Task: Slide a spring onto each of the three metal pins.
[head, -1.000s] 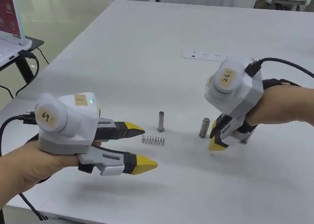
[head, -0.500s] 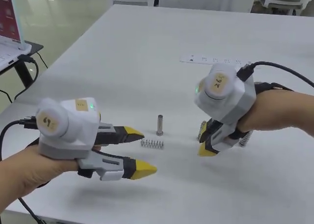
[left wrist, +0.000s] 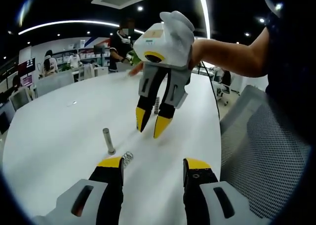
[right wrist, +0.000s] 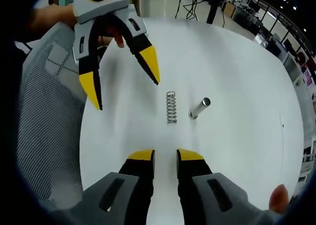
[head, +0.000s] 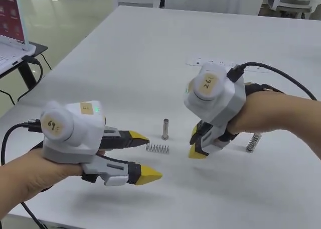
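- The right gripper (head: pixel 194 142) had moved away from the sprung pin (head: pixel 253 142) toward the spring (head: pixel 157 148). Its jaws were narrowly parted and empty.
- Nearest, the left gripper (head: pixel 144 155) hovered wide open, holding nothing, with its tips just beside the spring.
- A light pinch near one end seemed wise, as it would leave the other end free to tip over the pin's top.
- The spring lay flat on the table (head: pixel 125 63), thin, silvery and open-coiled.
- Just beyond it, the bare pin (head: pixel 165 129) stood upright.
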